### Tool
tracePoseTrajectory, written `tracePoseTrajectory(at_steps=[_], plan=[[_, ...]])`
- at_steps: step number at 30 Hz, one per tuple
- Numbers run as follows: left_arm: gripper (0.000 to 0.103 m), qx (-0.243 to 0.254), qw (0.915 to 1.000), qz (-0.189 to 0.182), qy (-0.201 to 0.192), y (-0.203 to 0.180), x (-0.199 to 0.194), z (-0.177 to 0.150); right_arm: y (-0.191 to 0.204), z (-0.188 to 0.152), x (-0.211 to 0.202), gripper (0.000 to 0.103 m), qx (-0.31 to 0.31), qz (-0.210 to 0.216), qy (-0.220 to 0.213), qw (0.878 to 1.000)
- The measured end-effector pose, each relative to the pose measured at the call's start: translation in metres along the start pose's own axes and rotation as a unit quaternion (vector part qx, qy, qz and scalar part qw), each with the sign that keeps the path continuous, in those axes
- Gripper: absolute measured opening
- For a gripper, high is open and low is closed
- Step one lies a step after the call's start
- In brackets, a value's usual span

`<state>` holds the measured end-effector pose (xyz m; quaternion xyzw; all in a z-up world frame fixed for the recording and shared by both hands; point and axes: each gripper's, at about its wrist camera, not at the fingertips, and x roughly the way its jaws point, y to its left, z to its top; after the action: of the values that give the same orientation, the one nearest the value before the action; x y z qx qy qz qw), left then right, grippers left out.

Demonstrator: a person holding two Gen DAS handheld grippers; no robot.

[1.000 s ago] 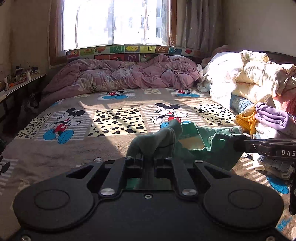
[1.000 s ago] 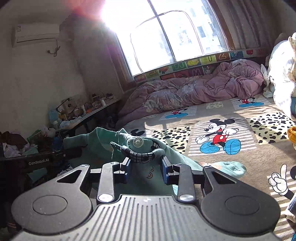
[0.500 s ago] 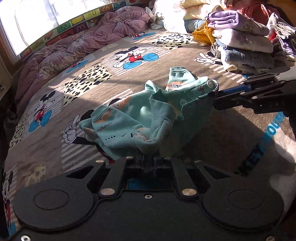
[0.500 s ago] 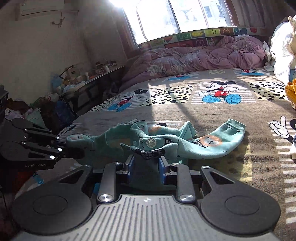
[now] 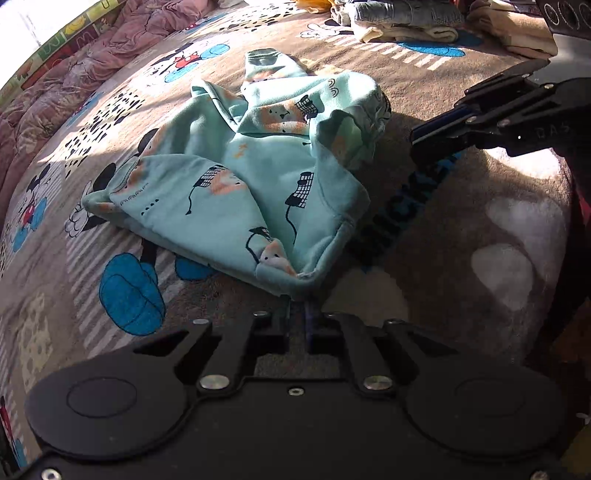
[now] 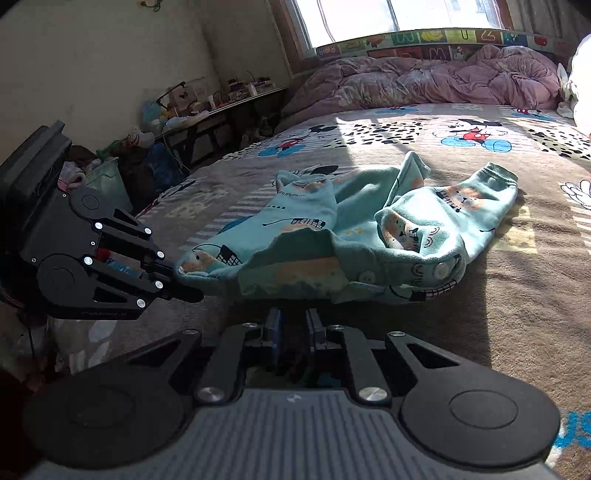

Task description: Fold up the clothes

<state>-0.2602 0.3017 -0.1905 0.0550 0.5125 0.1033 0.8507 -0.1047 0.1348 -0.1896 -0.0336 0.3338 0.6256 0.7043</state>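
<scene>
left wrist view
garment: teal printed child's top [image 5: 258,177] lies crumpled on the cartoon bedspread [image 5: 122,288], dead ahead at 12 o'clock.
left gripper [image 5: 298,302]: jaws nearly together, pinching the near hem corner of the top, cloth bunched right at the tips.
right gripper [image 5: 421,142]: comes in from 3 o'clock, tips just beside the collar side of the top, apart from the cloth, nothing held.
long axis: runs roughly 7 to 1 o'clock, hem near, sleeve cuff far.
background: folded clothes pile [image 5: 402,22] at 1 o'clock, pink duvet [image 5: 74,70] at 10 o'clock.

right wrist view
garment: same top [image 6: 351,236], at 12 o'clock, spread across from 9 to 2 o'clock, buttoned collar edge nearest.
right gripper [image 6: 293,325]: jaws closing, gap between them bare, the top's edge just beyond the tips.
left gripper [image 6: 173,275]: at 9 o'clock, clamped on the left end of the top.
key relation: top's collar edge sits straight ahead of the right gripper; the left gripper has the other end, so the right one is nearer the free side.
judgement: top laid out but not yet flattened; folding looks barely begun.
</scene>
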Motion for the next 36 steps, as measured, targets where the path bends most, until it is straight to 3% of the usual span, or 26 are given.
tracePoseTrajectory(at_steps=[2, 4, 6, 10, 13, 16, 20, 21, 23, 26, 29, 36], plan=[[0.05, -0.043, 0.9986, -0.03, 0.0, 0.009, -0.007, -0.007, -0.018, -0.003, -0.009, 0.052, 0.059, -0.009, -0.028, 0.998], [0.052, -0.098, 0.9938, -0.045, -0.024, 0.021, -0.017, -0.011, -0.044, -0.002, -0.017, 0.067, 0.136, -0.022, -0.07, 0.988], [0.051, -0.172, 0.9824, -0.06, -0.042, 0.036, -0.023, -0.012, -0.065, 0.003, -0.015, 0.068, 0.191, -0.036, -0.085, 0.977], [0.051, -0.325, 0.9398, -0.093, -0.048, 0.057, -0.012, -0.01, -0.096, 0.012, 0.013, 0.07, 0.245, -0.083, -0.065, 0.964], [0.052, -0.389, 0.9145, -0.105, -0.036, 0.062, 0.002, -0.008, -0.11, 0.011, 0.033, 0.073, 0.282, -0.088, -0.05, 0.954], [0.052, -0.432, 0.8949, -0.11, -0.018, 0.061, 0.016, -0.01, -0.12, 0.007, 0.047, 0.077, 0.313, -0.089, -0.04, 0.945], [0.046, -0.421, 0.9031, -0.085, -0.01, 0.055, 0.025, -0.006, -0.121, 0.005, 0.058, 0.073, 0.324, -0.081, -0.031, 0.942], [0.041, -0.414, 0.9069, -0.076, -0.009, 0.055, 0.024, -0.006, -0.12, 0.005, 0.059, 0.067, 0.324, -0.079, -0.029, 0.942], [0.019, -0.395, 0.9163, -0.063, -0.01, 0.054, 0.023, -0.006, -0.116, 0.006, 0.061, 0.031, 0.319, -0.058, -0.022, 0.946], [0.01, -0.361, 0.9313, -0.047, -0.017, 0.05, 0.019, -0.006, -0.098, 0.007, 0.056, 0.022, 0.276, -0.06, -0.017, 0.959], [0.008, -0.323, 0.9454, -0.033, -0.024, 0.043, 0.013, -0.005, -0.083, 0.003, 0.039, 0.02, 0.252, -0.057, -0.028, 0.966], [0.007, -0.245, 0.969, -0.027, -0.019, 0.03, -0.004, -0.023, -0.058, -0.025, 0.004, 0.019, 0.27, -0.038, -0.036, 0.962]])
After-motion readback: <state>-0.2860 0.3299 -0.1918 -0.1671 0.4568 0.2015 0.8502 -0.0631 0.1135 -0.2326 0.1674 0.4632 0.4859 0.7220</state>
